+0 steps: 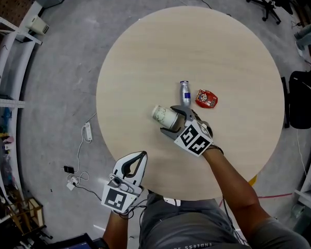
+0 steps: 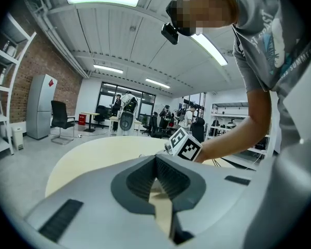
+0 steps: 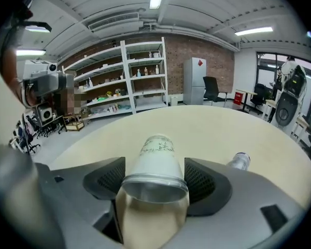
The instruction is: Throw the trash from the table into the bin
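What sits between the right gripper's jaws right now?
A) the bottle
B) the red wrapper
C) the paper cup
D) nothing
C: in the right gripper view the paper cup lies on its side between the wide-open jaws of the right gripper, while the bottle lies outside them, off to one side.

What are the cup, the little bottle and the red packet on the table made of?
Cup: probably paper, matte white with a rolled rim.
Bottle: looks like clear, glossy plastic with a blue label.
Red packet: likely a thin plastic or foil wrapper, shiny and crinkled; too small to be sure.
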### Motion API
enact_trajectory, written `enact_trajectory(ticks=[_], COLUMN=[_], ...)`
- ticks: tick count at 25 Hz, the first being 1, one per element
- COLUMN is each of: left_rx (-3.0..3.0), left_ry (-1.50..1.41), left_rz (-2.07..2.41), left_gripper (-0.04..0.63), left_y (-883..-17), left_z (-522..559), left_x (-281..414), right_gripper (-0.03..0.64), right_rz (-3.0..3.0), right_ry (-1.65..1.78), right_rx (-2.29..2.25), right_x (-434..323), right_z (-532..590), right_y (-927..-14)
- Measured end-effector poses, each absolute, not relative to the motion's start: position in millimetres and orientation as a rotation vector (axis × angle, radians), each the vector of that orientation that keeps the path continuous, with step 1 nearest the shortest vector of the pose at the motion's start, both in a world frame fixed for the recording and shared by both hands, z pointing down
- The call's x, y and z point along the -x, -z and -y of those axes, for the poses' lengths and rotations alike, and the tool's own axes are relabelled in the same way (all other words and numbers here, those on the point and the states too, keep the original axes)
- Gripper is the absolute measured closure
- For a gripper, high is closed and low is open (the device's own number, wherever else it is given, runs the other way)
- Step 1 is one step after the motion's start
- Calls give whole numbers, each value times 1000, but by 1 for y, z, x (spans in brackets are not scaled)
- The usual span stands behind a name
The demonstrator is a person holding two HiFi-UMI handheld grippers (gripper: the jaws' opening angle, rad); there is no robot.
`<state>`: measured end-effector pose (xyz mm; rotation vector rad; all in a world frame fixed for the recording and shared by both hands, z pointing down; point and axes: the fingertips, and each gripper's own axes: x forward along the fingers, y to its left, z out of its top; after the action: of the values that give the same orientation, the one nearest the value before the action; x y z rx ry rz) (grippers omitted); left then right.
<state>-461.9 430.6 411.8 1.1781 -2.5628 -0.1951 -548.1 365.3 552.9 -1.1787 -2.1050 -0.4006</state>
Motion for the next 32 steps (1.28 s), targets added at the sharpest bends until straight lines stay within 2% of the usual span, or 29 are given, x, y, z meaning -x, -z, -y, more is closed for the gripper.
enact_trajectory(ticks=[7,16,25,32], left_rx=[-1200,-1273,-1427,-1606], left_ry=[170,133,79,45], left_rz=[2585,2658,2761,2779], left_gripper=[561,562,561,561], left_y=[-390,-329,-259,-201], left_z=[-438,-471,-499,-499], left_x=[449,408,354,281], right_gripper=[272,273,273,272], right_rz=[2163,2316,2521,2653], right_ry=[387,403,480,540], right_rx=[1132,1060,947,810], right_x=[539,498,428,334], right_z=[-366,-377,-379,-366], right_y=[-521,-423,-298,-210])
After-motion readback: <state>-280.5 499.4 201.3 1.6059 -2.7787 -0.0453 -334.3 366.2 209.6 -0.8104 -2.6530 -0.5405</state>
